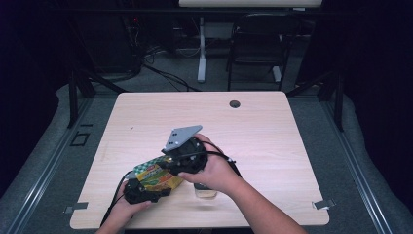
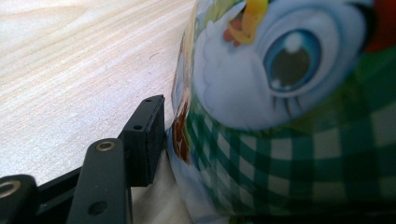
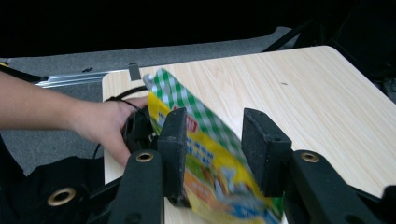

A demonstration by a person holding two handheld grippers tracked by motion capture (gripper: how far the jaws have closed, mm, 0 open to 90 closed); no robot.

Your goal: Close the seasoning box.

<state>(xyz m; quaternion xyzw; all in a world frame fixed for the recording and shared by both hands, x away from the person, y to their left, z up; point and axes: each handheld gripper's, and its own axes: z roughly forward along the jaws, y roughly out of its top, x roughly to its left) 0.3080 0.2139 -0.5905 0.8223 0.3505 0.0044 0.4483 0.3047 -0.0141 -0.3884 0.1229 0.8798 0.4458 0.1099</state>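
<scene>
Snack bag (image 1: 157, 176) between both hand-held grippers

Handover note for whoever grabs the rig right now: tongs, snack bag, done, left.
Left tongs: clamped on one end of the snack bag, one pad pressed flat against the bag's side.
Right tongs: jaws straddle the bag's upper part; one pad touches it, the other stands clear, so no firm grip there.
Bag: near the front edge of the wooden table, held up at a tilt, top seal apparently closed.
Done: bag picked up and secured on the left.
Left: probably close the right tongs on the top and work it from there.
</scene>
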